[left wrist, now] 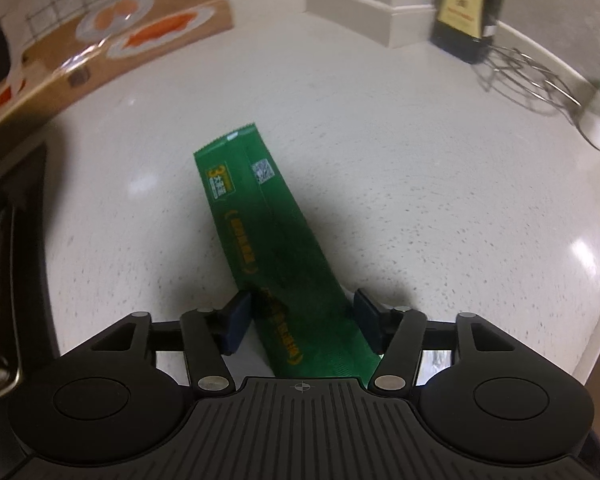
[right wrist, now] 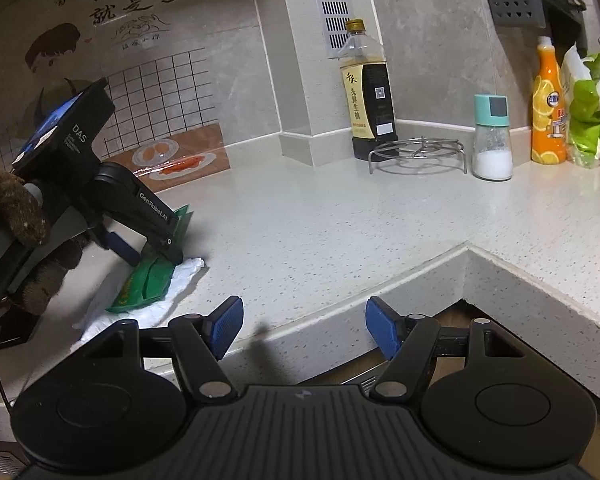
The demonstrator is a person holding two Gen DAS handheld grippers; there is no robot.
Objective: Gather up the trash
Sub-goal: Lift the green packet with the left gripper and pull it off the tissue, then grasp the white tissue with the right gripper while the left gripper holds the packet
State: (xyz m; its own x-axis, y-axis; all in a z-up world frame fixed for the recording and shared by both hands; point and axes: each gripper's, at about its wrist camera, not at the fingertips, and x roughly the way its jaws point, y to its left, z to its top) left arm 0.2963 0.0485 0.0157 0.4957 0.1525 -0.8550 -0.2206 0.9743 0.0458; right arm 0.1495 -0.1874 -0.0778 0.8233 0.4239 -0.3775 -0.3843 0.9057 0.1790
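The left gripper (left wrist: 302, 322) stands released at lower center, its jaws wide on either side of a green wrapper (left wrist: 268, 248) lying on a white tissue (right wrist: 140, 304) on the countertop (left wrist: 420, 200). The right gripper (right wrist: 304, 326) hangs spread and empty over the counter edge. At upper right, a dark sauce bottle (right wrist: 366, 92) is about half full and a teal-capped shaker (right wrist: 492, 140) holds white grains low down.

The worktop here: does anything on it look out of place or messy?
Yes. A long green foil snack wrapper lies slanted on the pale speckled stone worktop, partly over a crumpled white paper tissue, near its front edge. Both look like litter. The left hand-held gripper straddles the wrapper with open jaws.
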